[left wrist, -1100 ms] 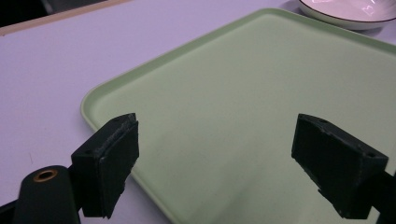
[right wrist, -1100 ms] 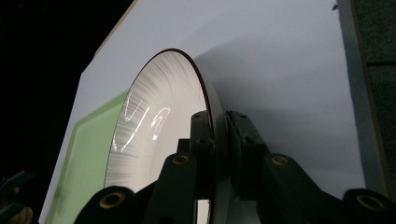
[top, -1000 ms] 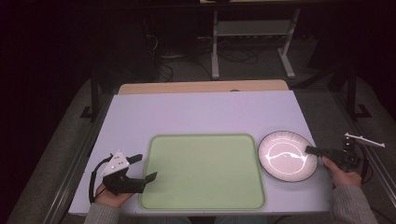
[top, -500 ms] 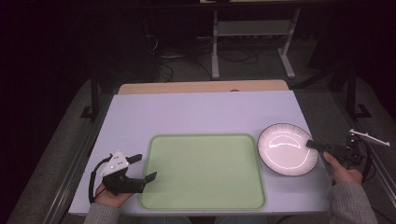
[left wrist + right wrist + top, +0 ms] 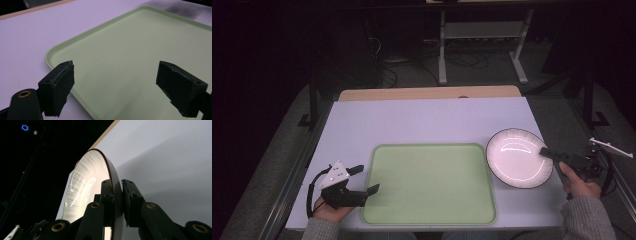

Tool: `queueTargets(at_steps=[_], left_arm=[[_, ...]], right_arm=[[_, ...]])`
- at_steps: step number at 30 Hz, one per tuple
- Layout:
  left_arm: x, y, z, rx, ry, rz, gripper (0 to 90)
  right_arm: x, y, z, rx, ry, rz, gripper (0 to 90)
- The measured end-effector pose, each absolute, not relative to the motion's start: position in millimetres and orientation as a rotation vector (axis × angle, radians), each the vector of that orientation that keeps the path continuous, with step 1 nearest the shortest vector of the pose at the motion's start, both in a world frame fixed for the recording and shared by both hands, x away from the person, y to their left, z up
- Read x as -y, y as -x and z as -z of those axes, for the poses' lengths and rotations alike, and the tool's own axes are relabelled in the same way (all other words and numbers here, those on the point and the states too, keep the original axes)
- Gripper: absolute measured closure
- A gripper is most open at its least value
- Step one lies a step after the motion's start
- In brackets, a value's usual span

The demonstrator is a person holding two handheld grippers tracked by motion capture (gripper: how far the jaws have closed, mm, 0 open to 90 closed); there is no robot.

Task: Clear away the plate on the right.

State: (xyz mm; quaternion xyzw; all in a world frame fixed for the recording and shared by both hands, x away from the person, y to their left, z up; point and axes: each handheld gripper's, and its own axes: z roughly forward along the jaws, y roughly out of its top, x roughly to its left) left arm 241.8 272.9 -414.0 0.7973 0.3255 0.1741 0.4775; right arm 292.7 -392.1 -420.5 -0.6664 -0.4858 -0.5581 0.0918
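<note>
My right gripper (image 5: 548, 151) pinches the plate (image 5: 517, 157) rim near the table's right edge; a thin grip risks slipping.

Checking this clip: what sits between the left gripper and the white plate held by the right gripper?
In the high view, the green tray lies between the left gripper and the plate, which the right gripper clamps by its rim. The tray is bare.

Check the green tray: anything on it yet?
Empty. The green tray shows bare surface; the plate sits beside it, pinched at its rim by the right gripper.
</note>
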Motion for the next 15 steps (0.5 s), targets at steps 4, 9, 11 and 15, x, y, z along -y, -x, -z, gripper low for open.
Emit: queueTargets(at_steps=[4,9,11,15], left_arm=[[-273,-242,414,-0.793,-1.949,-0.426,14.6],[-273,-242,414,-0.792,-1.948,-0.426,14.6],[-273,-242,413,-0.794,-1.947,-0.427,14.6],[-273,-242,413,-0.794,-1.945,-0.428,14.6]], right_arm=[[385,-292,416,1.443,1.957,1.670,79.1],[371,-294,409,1.484,1.922,1.662,79.0],[363,-297,407,1.490,1.901,1.664,79.0],[349,-301,401,1.506,1.868,1.669,79.1]])
